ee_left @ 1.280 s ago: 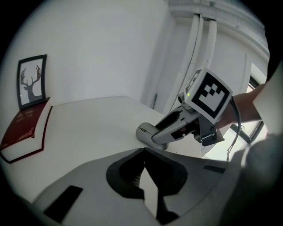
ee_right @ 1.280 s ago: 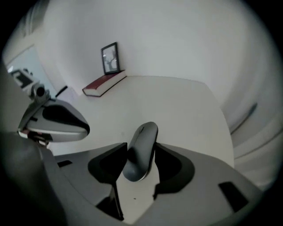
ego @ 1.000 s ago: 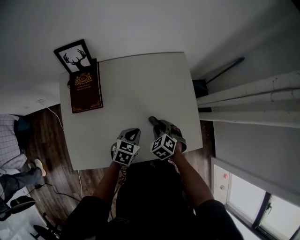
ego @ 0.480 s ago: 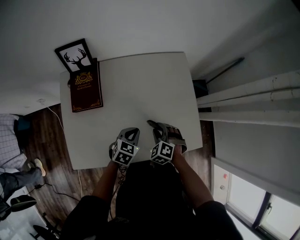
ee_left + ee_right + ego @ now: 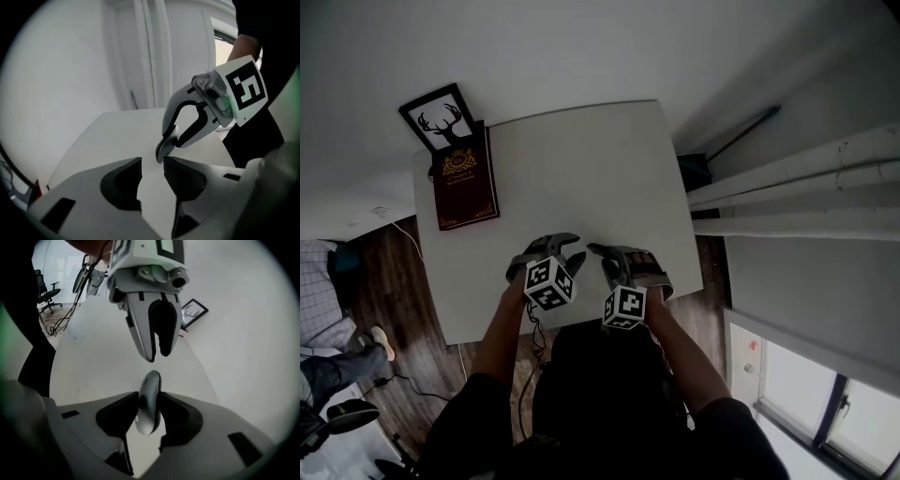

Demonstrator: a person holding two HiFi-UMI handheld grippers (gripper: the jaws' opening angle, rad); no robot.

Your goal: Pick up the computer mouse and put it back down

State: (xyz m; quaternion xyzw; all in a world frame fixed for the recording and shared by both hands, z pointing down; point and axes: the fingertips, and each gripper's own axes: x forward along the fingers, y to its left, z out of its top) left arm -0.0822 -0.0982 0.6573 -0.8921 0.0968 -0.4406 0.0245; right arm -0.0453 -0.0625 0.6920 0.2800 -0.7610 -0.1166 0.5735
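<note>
A grey computer mouse (image 5: 149,399) stands on its edge between the pads of my right gripper (image 5: 148,412), which is shut on it over the near part of the white table (image 5: 581,169). In the head view the mouse is mostly hidden by the right gripper (image 5: 602,255). My left gripper (image 5: 565,251) hovers just to its left, with its tips pointing at the mouse's front end. Its jaws are opening and there is nothing between them. In the left gripper view its jaws (image 5: 152,171) show only bare table through the gap, and the right gripper (image 5: 168,140) is just beyond.
A dark red book (image 5: 465,187) lies at the table's far left corner, with a framed deer picture (image 5: 438,119) behind it. A seated person (image 5: 319,309) and cables are on the wooden floor at left. An office chair (image 5: 47,291) stands further off.
My left gripper has rolled, shifted a little further onto the table, and its jaws have gone from shut to open. The right gripper has rolled slightly, still gripping the mouse.
</note>
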